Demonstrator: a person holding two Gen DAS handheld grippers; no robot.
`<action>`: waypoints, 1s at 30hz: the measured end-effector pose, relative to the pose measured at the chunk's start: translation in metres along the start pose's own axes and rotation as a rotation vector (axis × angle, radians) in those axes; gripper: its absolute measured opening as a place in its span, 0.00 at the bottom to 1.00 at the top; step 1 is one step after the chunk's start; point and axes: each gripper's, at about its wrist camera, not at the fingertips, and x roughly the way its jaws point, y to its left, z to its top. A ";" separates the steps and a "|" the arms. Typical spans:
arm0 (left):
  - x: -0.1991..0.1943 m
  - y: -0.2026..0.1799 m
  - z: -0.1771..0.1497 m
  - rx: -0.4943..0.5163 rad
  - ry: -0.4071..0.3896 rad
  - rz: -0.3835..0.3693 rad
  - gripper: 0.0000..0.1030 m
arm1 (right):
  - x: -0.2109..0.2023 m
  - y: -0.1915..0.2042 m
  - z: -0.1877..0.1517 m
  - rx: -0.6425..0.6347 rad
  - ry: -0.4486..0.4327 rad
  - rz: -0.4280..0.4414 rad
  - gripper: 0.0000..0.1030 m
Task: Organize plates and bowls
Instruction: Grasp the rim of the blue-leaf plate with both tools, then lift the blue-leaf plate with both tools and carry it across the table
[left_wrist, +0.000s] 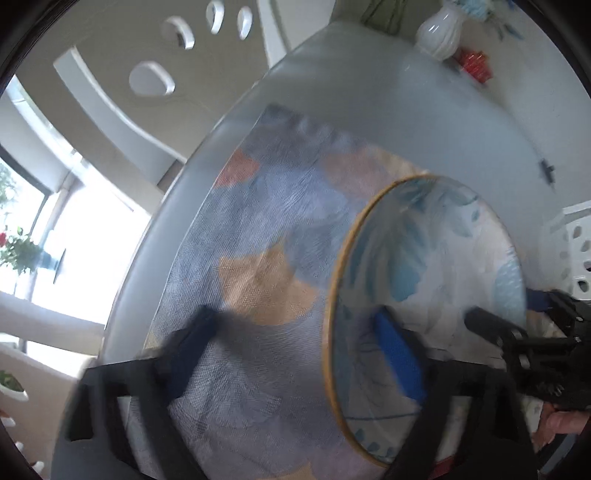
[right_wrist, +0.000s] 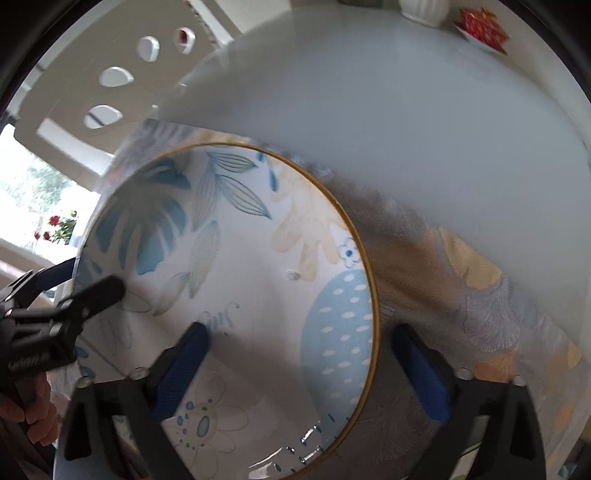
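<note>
A white plate (left_wrist: 436, 266) with blue leaf prints and a gold rim lies on a patterned placemat (left_wrist: 258, 240) on the round table (left_wrist: 406, 110). My left gripper (left_wrist: 297, 354) straddles the plate's left rim, one blue pad over the plate and the other over the placemat, neither pressing on it. In the right wrist view the same plate (right_wrist: 240, 277) fills the middle. My right gripper (right_wrist: 303, 373) straddles its right rim the same way, with a gap on each side. Each gripper shows in the other's view, the right gripper (left_wrist: 509, 310) and the left gripper (right_wrist: 79, 280), at opposite rims.
A white vase (left_wrist: 439, 33) and a small dish of red things (left_wrist: 474, 64) stand at the table's far side. A white perforated basket (left_wrist: 576, 251) sits at the right edge. A pale chair back with oval holes (left_wrist: 151, 77) stands beyond the table. A person's hand (right_wrist: 33, 410) holds the left gripper.
</note>
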 end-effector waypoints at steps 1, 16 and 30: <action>-0.003 0.001 0.000 -0.002 -0.002 -0.035 0.44 | -0.003 -0.002 0.000 0.012 -0.010 0.003 0.64; -0.010 -0.009 -0.005 0.108 -0.002 -0.153 0.45 | -0.021 -0.034 -0.008 0.091 0.000 0.149 0.41; -0.033 0.009 0.010 0.099 -0.078 -0.127 0.46 | -0.041 -0.014 -0.009 0.091 -0.030 0.228 0.41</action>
